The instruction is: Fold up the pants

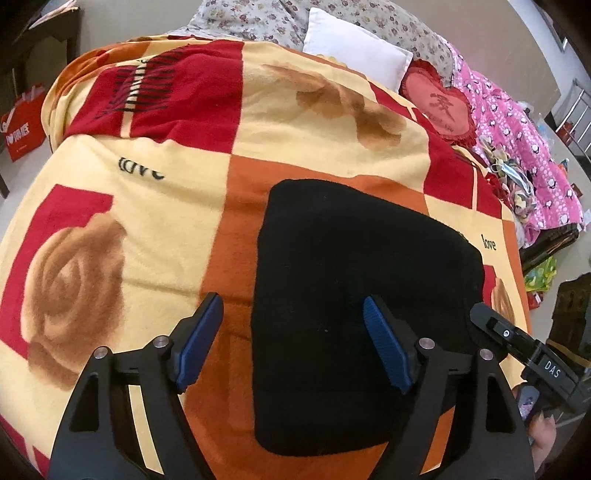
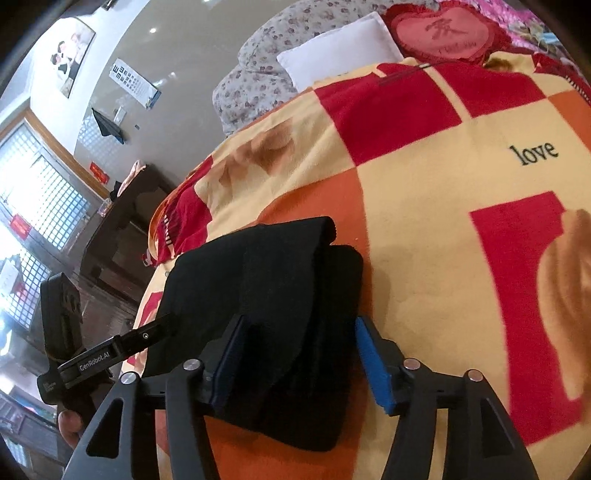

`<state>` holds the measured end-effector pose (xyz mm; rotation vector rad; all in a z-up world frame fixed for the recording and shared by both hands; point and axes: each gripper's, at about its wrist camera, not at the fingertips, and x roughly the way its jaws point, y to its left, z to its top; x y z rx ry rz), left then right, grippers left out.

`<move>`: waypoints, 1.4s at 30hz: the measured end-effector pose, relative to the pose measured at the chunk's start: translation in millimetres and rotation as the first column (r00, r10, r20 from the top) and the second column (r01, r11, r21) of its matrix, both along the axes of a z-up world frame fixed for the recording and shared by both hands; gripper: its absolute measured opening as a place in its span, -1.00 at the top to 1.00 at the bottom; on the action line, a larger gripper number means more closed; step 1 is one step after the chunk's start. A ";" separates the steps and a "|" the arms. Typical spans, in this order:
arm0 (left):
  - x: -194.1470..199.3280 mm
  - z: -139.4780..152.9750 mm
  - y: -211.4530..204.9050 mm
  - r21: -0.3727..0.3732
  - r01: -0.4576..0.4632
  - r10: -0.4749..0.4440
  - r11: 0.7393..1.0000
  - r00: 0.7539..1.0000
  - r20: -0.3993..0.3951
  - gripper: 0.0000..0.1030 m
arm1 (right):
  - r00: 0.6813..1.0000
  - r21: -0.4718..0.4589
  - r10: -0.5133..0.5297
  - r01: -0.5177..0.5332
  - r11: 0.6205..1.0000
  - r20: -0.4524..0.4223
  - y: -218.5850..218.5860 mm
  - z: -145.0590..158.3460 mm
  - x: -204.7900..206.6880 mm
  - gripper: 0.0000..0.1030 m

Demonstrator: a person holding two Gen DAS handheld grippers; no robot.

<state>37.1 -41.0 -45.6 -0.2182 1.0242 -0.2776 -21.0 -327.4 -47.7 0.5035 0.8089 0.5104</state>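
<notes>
The black pants (image 1: 354, 314) lie folded into a compact block on the patterned blanket (image 1: 155, 229). My left gripper (image 1: 293, 314) is open above the left edge of the block, its right finger over the black cloth, and holds nothing. My right gripper (image 1: 491, 325) reaches in at the block's right edge in the left wrist view. In the right wrist view the pants (image 2: 280, 317) show stacked layers. My right gripper (image 2: 299, 332) is open, its jaws straddling the near end of the block. The left gripper (image 2: 147, 338) shows at the left.
A white pillow (image 1: 354, 48), a floral pillow (image 1: 258, 18) and a red heart cushion (image 1: 439, 107) lie at the head of the bed. A pink quilt (image 1: 517, 140) lies along the right side. Dark furniture (image 2: 122, 229) stands beside the bed.
</notes>
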 end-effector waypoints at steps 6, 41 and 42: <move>5.8 -4.1 -4.9 -0.011 0.019 -0.019 1.000 1.000 -0.003 -0.62 | 1.000 0.052 0.011 -0.009 0.999 -0.028 -2.6 -8.0 14.4 -0.27; -0.2 20.6 -10.8 -0.028 0.059 -0.058 0.998 0.997 0.044 -0.01 | 0.988 -0.067 0.048 -0.038 0.997 0.148 19.2 32.4 7.4 0.17; 4.1 25.7 -10.5 -0.020 0.053 -0.052 0.998 0.997 0.056 -0.01 | 0.986 -0.072 0.051 -0.040 0.997 0.159 21.6 37.3 9.6 0.17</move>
